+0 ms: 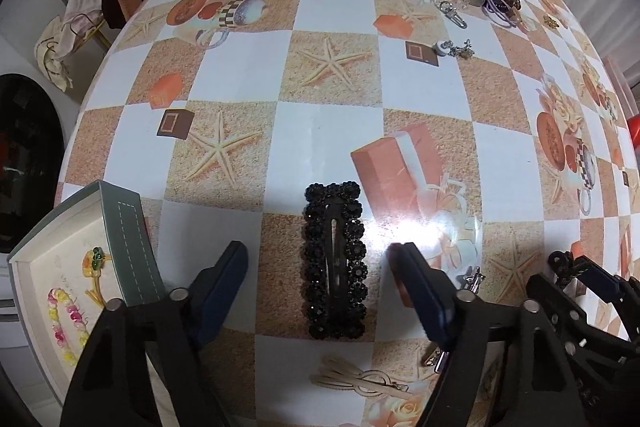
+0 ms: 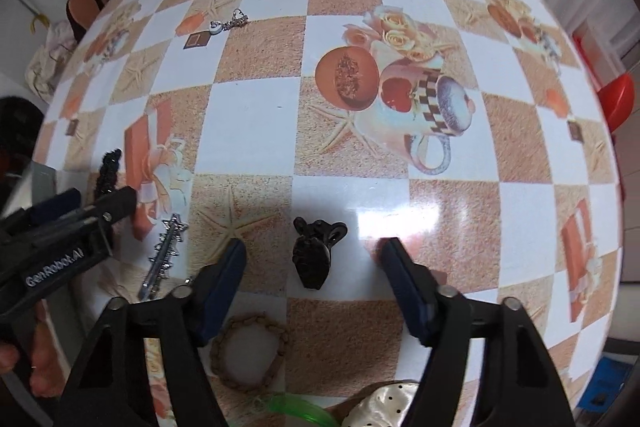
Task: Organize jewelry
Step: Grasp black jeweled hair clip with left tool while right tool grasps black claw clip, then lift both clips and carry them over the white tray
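I had the left hand-held gripper [image 1: 320, 267] spread wide over the desk [image 1: 328, 131], empty, with the black beaded hair clip [image 1: 335, 261] lying flat between its fingers at lower centre of the frame. The clip's long axis ran straight ahead, parallel to the fingers, so I judged closing would pinch its long sides. The jewelry box [image 1: 80, 267] sat lower left. My right hand-held gripper [image 2: 312, 259] was likewise spread, empty, flanking a small black claw clip [image 2: 316, 253].
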The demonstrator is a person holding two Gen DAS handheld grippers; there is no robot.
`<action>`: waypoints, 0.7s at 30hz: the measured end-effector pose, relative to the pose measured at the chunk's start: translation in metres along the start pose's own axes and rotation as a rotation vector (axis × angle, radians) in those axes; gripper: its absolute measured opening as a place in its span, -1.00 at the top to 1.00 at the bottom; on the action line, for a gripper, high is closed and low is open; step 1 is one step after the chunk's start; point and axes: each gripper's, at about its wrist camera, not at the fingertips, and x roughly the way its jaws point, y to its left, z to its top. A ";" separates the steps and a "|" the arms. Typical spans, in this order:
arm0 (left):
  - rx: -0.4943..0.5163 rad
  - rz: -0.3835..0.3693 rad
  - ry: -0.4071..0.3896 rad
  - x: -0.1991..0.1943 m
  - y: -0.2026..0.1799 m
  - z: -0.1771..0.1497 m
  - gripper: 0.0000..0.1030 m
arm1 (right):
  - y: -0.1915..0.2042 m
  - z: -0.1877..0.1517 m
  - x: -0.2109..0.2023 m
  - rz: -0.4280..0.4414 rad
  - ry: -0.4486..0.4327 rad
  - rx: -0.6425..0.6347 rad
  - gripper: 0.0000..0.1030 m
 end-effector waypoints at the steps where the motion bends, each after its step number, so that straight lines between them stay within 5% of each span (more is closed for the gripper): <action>1: 0.000 0.000 -0.002 -0.001 -0.001 -0.001 -0.47 | 0.001 0.000 0.000 -0.017 -0.005 -0.008 -0.19; 5: 0.001 0.002 -0.009 -0.004 -0.001 -0.002 -0.27 | 0.000 0.000 -0.002 -0.038 -0.015 -0.021 0.09; 10: 0.008 -0.019 -0.019 -0.010 -0.001 -0.002 0.32 | 0.001 0.000 -0.004 -0.032 -0.025 -0.037 0.64; 21: 0.006 -0.078 -0.051 -0.033 0.000 -0.013 0.32 | -0.016 -0.003 -0.018 0.097 -0.031 0.038 0.64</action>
